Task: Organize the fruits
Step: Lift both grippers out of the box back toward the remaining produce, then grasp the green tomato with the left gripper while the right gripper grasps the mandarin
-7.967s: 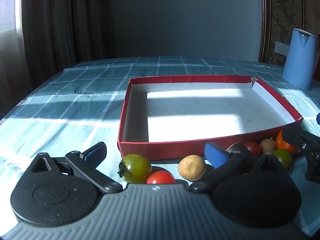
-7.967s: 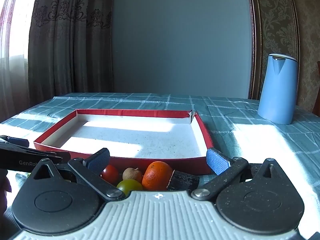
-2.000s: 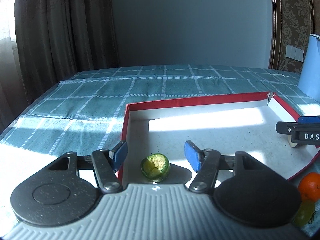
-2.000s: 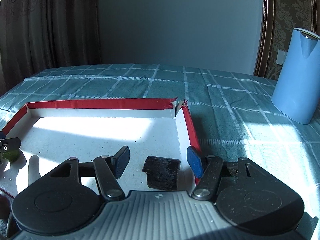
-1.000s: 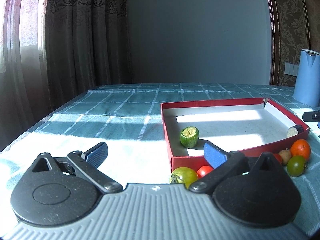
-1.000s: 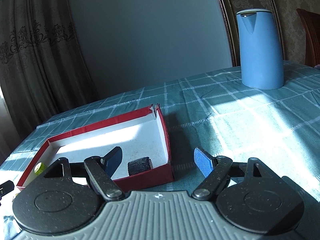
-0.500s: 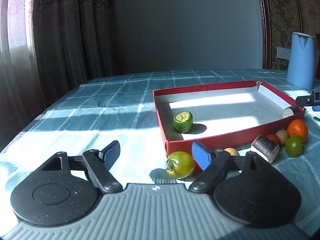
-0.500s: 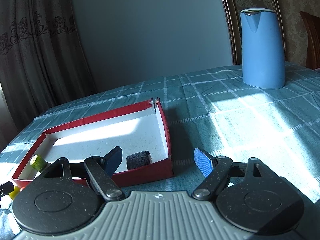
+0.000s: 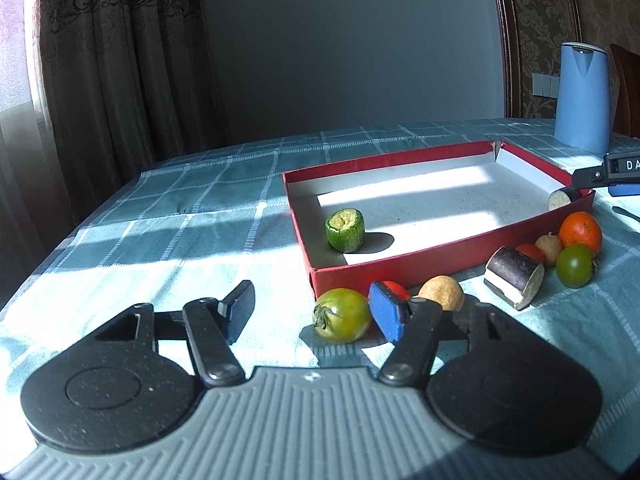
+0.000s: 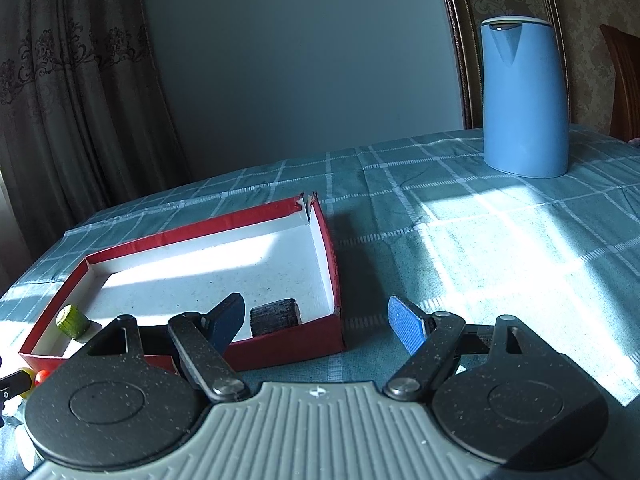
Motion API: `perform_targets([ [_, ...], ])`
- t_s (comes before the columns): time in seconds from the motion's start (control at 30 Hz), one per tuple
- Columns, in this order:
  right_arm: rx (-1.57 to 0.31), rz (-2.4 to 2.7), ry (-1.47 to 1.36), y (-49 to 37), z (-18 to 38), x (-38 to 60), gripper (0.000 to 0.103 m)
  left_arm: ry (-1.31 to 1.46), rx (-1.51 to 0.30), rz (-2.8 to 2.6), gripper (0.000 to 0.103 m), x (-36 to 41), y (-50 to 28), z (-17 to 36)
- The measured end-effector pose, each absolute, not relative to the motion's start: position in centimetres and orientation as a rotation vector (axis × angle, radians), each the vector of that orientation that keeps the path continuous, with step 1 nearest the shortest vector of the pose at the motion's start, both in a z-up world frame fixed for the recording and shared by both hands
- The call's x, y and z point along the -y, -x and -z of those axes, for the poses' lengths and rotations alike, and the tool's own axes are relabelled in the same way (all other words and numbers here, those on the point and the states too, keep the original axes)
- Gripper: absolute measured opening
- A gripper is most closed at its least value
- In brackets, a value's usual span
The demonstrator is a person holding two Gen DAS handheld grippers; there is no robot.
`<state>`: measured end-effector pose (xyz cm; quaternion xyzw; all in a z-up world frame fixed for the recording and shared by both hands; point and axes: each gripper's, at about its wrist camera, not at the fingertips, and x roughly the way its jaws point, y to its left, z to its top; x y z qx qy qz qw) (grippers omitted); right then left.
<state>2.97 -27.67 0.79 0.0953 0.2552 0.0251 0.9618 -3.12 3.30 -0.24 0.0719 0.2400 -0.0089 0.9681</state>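
A red box with a white floor holds a green cut piece at its near left and a dark eggplant piece at its right end. In front of it lie a green tomato, a red tomato, a tan round fruit, an eggplant chunk, an orange and a second green tomato. My left gripper is open and empty, just left of the green tomato. My right gripper is open and empty over the box's near right corner.
A blue kettle stands at the back right on the teal checked tablecloth. Curtains hang at the left. The right gripper's tip shows at the box's right end in the left wrist view.
My left gripper has moved nearer the green tomato, now just left of it. The right gripper has barely moved. Both stay open.
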Motion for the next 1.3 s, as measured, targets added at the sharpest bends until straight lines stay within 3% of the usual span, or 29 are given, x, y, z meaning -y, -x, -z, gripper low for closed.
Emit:
perform_targets([
  [0.5,-0.54,-0.056,-0.169,-3.2,-0.5,27.4,0.079,-0.183,-0.586,0.112,0.049,-2.9,2.2,1.1],
  [0.73,-0.533,-0.05,-0.105,-3.0,-0.5,26.6,0.079,-0.201,-0.584,0.166,0.031,-2.5,2.2,1.2],
  [1.3,-0.483,-0.159,-0.159,1.7,-0.6,28.1,0.079,-0.187,-0.574,0.153,0.032,-2.7,2.5,1.2],
])
